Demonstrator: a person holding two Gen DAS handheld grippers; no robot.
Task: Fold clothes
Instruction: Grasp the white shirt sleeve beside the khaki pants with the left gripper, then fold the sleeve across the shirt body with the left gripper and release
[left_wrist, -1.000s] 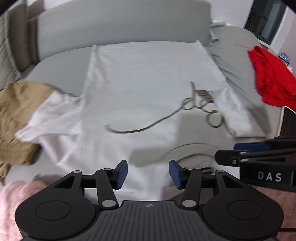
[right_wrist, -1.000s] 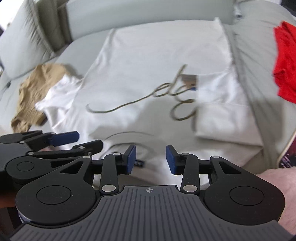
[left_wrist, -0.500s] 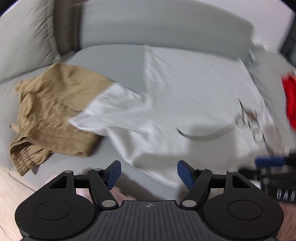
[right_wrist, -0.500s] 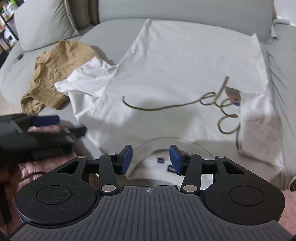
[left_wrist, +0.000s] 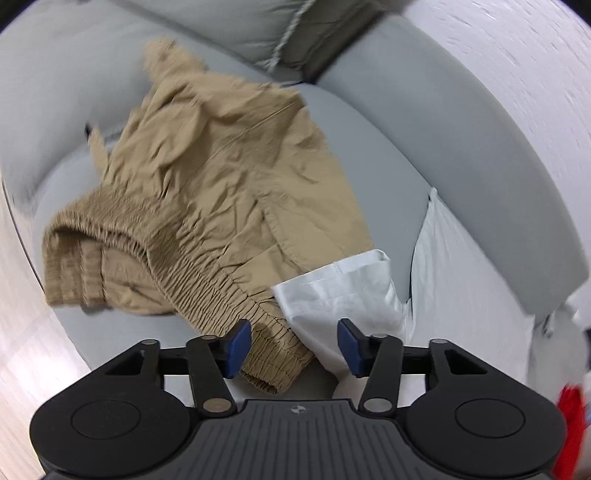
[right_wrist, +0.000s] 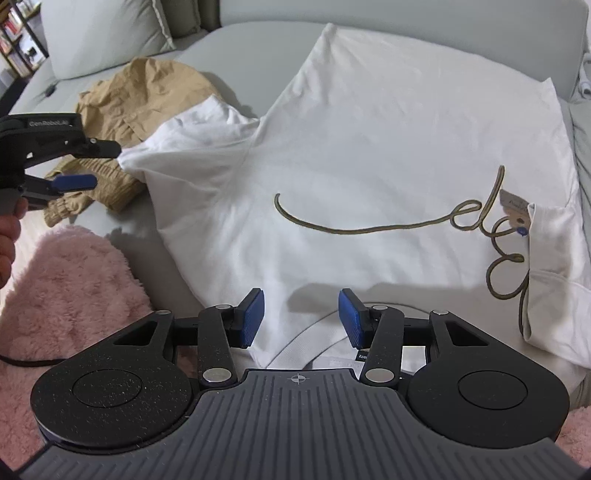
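My left hand-held gripper (left_wrist: 291, 343) is held low and level, its blue-padded fingers (left_wrist: 236, 341) spread wide apart with nothing pinched between them. My right hand-held gripper (right_wrist: 300, 317) also has its fingers parted and empty. From the right wrist view, the left one (right_wrist: 86, 166) sits off to the left and ahead, with my hand (right_wrist: 9, 236) behind it.

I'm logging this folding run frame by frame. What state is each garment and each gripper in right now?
white T-shirt: spread flat, front up, one sleeve folded in, other out.
unfolded sleeve: lies over the shorts' edge, beside the left gripper's fingers.
tan shorts: crumpled, unfolded.
red garment: only a sliver visible, state unclear.
left gripper: open, empty.
right gripper: open, empty, near the collar.
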